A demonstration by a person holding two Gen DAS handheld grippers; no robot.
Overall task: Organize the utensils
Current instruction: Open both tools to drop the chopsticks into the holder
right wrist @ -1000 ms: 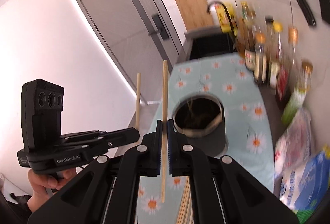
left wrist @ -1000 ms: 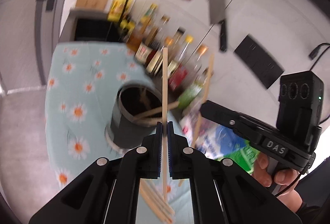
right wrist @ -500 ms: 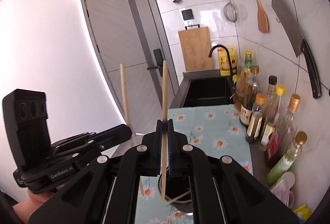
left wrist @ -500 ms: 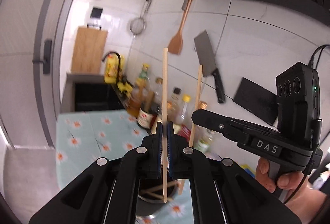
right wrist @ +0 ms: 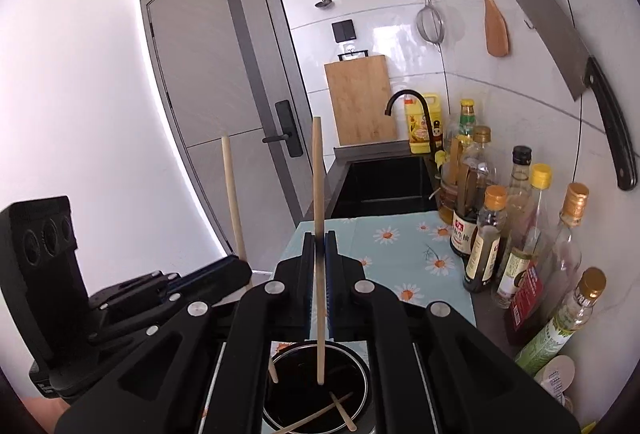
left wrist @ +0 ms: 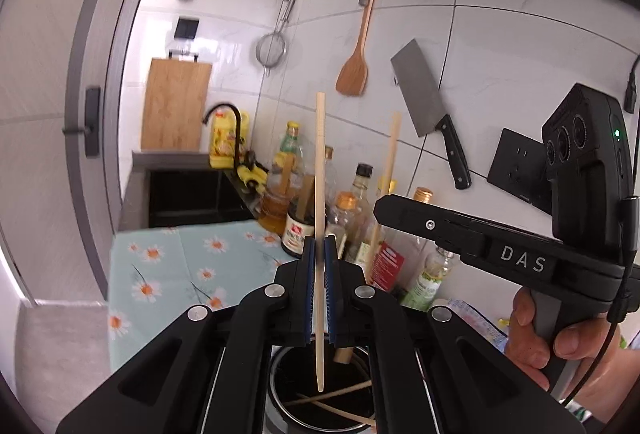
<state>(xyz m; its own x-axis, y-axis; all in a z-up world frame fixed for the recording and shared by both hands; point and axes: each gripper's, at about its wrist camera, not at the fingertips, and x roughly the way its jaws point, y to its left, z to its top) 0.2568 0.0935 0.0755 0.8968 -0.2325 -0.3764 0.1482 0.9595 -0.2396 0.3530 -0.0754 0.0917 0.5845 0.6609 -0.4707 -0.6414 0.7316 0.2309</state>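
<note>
Your left gripper (left wrist: 319, 254) and right gripper (right wrist: 319, 248) each pinch an upright chopstick (left wrist: 320, 194), tips over the dark holder (right wrist: 360, 386); your gripper bodies hide most of its rim.

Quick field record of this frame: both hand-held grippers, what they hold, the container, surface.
left hand-held gripper: shut on chopstick, upright, tip over the holder
right hand-held gripper: shut on second chopstick, upright, tip inside the holder's mouth
holder: dark round pot, several chopsticks lying loose inside
surface: daisy-print cloth
nearby: bottles along the wall
</note>
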